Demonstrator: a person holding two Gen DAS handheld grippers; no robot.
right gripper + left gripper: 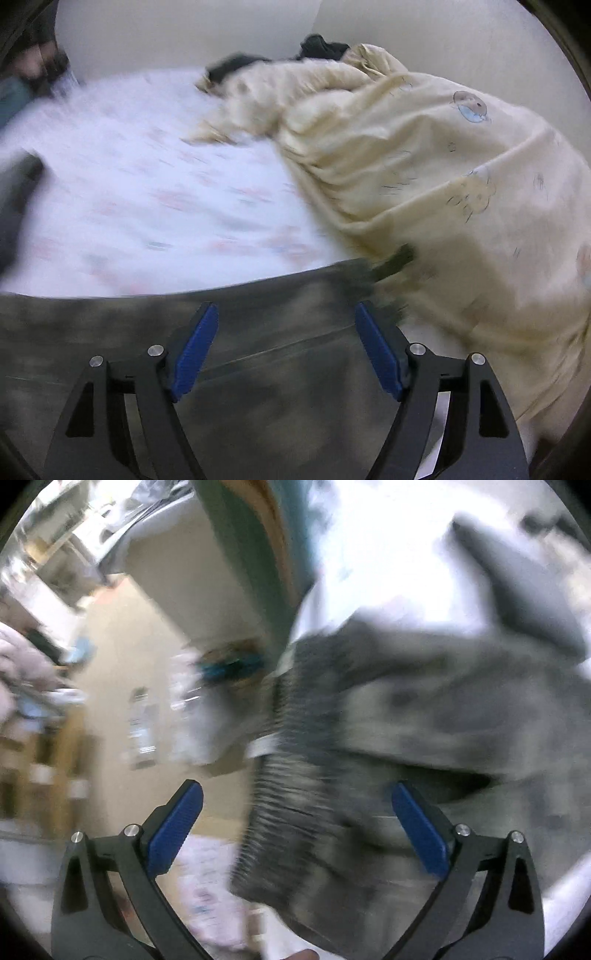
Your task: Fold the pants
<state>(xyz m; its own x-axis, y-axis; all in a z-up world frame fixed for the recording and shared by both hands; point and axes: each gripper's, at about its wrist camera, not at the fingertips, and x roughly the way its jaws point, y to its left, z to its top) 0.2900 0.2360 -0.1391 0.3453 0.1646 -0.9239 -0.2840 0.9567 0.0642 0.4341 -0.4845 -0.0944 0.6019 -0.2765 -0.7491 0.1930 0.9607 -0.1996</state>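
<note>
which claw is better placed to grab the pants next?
Probably left. The left claw is open with the ribbed waistband lying between its pads, an edge it could pinch. The right claw, also open, hovers over flat pants fabric.

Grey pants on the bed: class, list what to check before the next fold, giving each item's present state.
1. Left gripper open: ok.
2. Right gripper open, nothing clamped: ok.
3. Grey pants lying flat: cannot tell, blurred.
4. Ribbed waistband within the left gripper's reach: ok.
5. Cream duvet clear of the pants: not ok, it meets their edge.
6. White sheet free for folding: ok.
</note>
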